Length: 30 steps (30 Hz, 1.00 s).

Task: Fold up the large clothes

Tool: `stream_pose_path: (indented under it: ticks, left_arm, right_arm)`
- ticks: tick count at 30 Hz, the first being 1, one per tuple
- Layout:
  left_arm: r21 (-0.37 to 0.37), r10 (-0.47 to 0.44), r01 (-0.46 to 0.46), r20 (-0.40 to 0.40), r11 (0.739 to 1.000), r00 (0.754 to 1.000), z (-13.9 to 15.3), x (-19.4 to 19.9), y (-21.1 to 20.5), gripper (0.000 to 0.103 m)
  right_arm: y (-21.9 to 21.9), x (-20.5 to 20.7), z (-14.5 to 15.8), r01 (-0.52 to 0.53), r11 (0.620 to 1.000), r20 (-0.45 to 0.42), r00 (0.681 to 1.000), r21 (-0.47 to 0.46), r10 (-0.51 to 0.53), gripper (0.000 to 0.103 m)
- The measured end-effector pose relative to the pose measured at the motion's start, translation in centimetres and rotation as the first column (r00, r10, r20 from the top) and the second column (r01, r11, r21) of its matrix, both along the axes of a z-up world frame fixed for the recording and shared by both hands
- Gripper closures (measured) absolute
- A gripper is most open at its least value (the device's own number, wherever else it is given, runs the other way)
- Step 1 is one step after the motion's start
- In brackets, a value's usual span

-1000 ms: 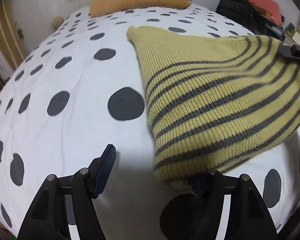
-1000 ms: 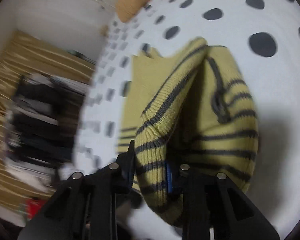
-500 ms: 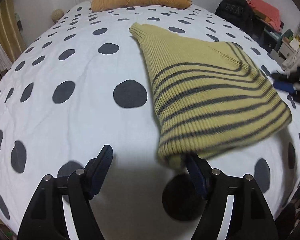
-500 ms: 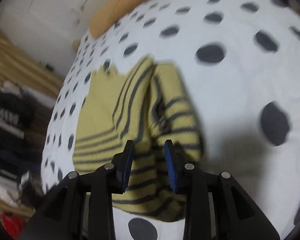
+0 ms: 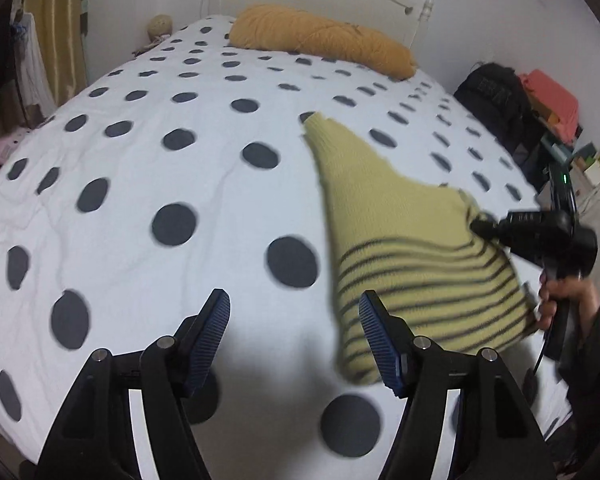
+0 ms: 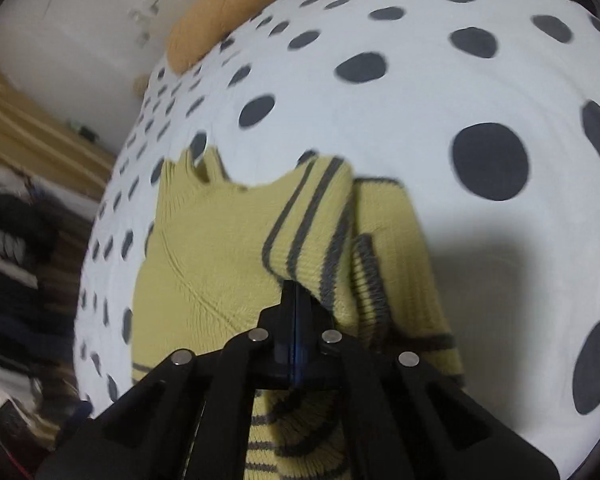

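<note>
Ribbed yellow sweater (image 6: pixel 204 264) is pinched by right gripper (image 6: pixel 296 304) fingers; left gripper (image 5: pixel 294 338) fingers spread wide.

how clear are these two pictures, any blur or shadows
Left wrist view: sweater and bed dots smeared, fisheye bulges the bed, shadow under the left gripper. Right wrist view: shelves at left blurred, sweater knit sharper, dark shadow beside it.

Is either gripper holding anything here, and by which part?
The right gripper is shut on a striped fold of the yellow sweater. The left gripper is open, holding nothing.
</note>
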State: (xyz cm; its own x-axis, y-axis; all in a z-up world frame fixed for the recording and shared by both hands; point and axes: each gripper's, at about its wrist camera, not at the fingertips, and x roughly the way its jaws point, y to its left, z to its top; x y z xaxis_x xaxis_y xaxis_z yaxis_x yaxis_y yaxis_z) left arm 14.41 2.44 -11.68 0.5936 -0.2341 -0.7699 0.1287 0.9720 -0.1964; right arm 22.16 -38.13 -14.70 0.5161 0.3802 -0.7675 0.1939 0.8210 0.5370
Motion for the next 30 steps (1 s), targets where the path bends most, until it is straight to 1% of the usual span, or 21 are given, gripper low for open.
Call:
stream_pose_path:
  ticks: [2, 3, 5, 6, 7, 8, 9, 10, 11, 13, 15, 17, 18, 19, 20, 21, 23, 24, 26, 27, 30]
  left_arm:
    - [-0.047, -0.052, 0.053, 0.03, 0.997, 0.998, 0.5, 1.3, -2.0, 0.036]
    - [-0.048, -0.073, 0.074, 0.037, 0.996, 0.997, 0.4, 1.5, -3.0, 0.035]
    - [0.004, -0.108, 0.108, 0.027, 0.994, 0.994, -0.9, 2.2, -5.7, 0.035]
    - [0.04, -0.114, 0.114, 0.002, 0.993, 0.993, -2.1, 2.2, -6.8, 0.035]
    - [0.071, -0.12, 0.122, -0.034, 0.99, 0.992, -3.5, 2.2, -7.7, 0.035]
    - [0.107, -0.124, 0.133, -0.085, 0.985, 0.989, -5.4, 2.0, -8.5, 0.035]
    - [0.118, -0.126, 0.138, -0.111, 0.983, 0.986, -6.8, 1.5, -8.9, 0.035]
    - [0.117, -0.127, 0.142, -0.132, 0.983, 0.983, -7.8, 0.8, -9.0, 0.035]
    - [0.107, -0.123, 0.139, -0.143, 0.985, 0.982, -8.4, -0.1, -8.8, 0.035]
    - [0.076, -0.114, 0.126, -0.153, 0.989, 0.982, -8.3, -1.1, -8.0, 0.035]
    - [0.022, -0.11, 0.116, -0.178, 0.993, 0.978, -7.5, -1.5, -6.7, 0.035]
    - [-0.045, -0.092, 0.086, -0.162, 0.995, 0.982, -5.8, -1.5, -4.5, 0.034]
    - [-0.072, -0.084, 0.074, -0.148, 0.995, 0.985, -5.0, -1.6, -3.7, 0.034]
    - [-0.115, -0.08, 0.064, -0.139, 0.991, 0.987, -4.3, -1.2, -2.4, 0.028]
    - [-0.185, -0.088, 0.06, -0.142, 0.981, 0.986, -3.9, -0.3, -1.0, 0.025]
    - [-0.24, -0.094, 0.056, -0.151, 0.969, 0.984, -3.6, 0.7, 0.0, 0.022]
    - [-0.317, -0.092, 0.032, -0.179, 0.948, 0.98, -3.6, 3.2, 1.7, 0.022]
    - [-0.362, -0.1, 0.022, -0.197, 0.932, 0.975, -3.9, 4.7, 2.3, 0.022]
    - [-0.398, -0.095, -0.002, -0.224, 0.917, 0.97, -4.5, 7.7, 2.6, 0.022]
    - [-0.425, -0.108, -0.004, -0.237, 0.905, 0.965, -5.0, 9.3, 2.5, 0.022]
    - [-0.431, -0.152, 0.014, -0.287, 0.902, 0.946, -6.5, 13.7, 0.5, 0.022]
  right_arm:
    - [0.7, -1.7, 1.7, -0.008, 1.0, 0.035, 0.999, 0.013, 0.008, 0.099]
    - [1.2, -2.9, 2.5, -0.025, 0.999, 0.06, 0.998, 0.031, 0.023, 0.099]
    - [1.9, -5.9, 4.0, -0.054, 0.995, 0.115, 0.992, 0.088, 0.044, 0.098]
    - [2.2, -6.9, 3.9, -0.056, 0.993, 0.119, 0.992, 0.106, 0.043, 0.097]
    - [2.3, -7.7, 3.4, -0.052, 0.993, 0.107, 0.993, 0.109, 0.04, 0.093]
    - [2.3, -8.0, 2.2, -0.039, 0.996, 0.065, 0.997, 0.08, 0.034, 0.092]
    - [2.1, -8.2, 0.2, -0.028, 0.999, -0.001, 1.0, 0.027, 0.028, 0.098]
    - [1.5, -8.2, -1.7, -0.02, 0.999, -0.026, 0.999, 0.044, 0.022, 0.103]
    - [0.7, -8.5, -2.8, 0.001, 0.997, -0.032, 0.999, 0.081, 0.001, 0.103]
    - [-0.1, -8.9, -2.8, 0.019, 0.993, -0.029, 0.999, 0.118, -0.015, 0.103]
    - [0.2, -9.0, -1.7, 0.012, 0.996, -0.017, 1.0, 0.088, -0.011, 0.103]
    - [0.3, -9.9, -0.1, 0.015, 0.997, 0.02, 1.0, 0.072, -0.016, 0.092]
    - [0.2, -10.7, 1.0, 0.028, 0.998, 0.041, 0.999, 0.06, -0.03, 0.082]
    - [0.0, -11.4, 1.7, 0.036, 0.998, 0.053, 0.998, 0.056, -0.039, 0.046]
    - [-0.5, -12.7, 2.4, 0.058, 0.997, 0.071, 0.996, 0.057, -0.062, 0.013]
    - [-1.1, -14.0, 2.9, 0.08, 0.995, 0.095, 0.992, 0.066, -0.086, 0.009]
    - [-2.4, -15.6, 3.3, 0.106, 0.991, 0.127, 0.985, 0.079, -0.116, 0.009]
    - [-2.8, -16.0, 3.2, 0.116, 0.991, 0.119, 0.985, 0.069, -0.123, 0.009]
    - [-3.5, -16.4, 2.0, 0.13, 0.99, 0.092, 0.986, 0.059, -0.136, 0.009]
    - [-3.7, -16.3, 1.2, 0.129, 0.988, 0.078, 0.988, 0.083, -0.135, 0.009]
    - [-3.7, -15.5, -2.1, 0.125, 0.971, 0.031, 0.99, 0.205, -0.134, 0.009]
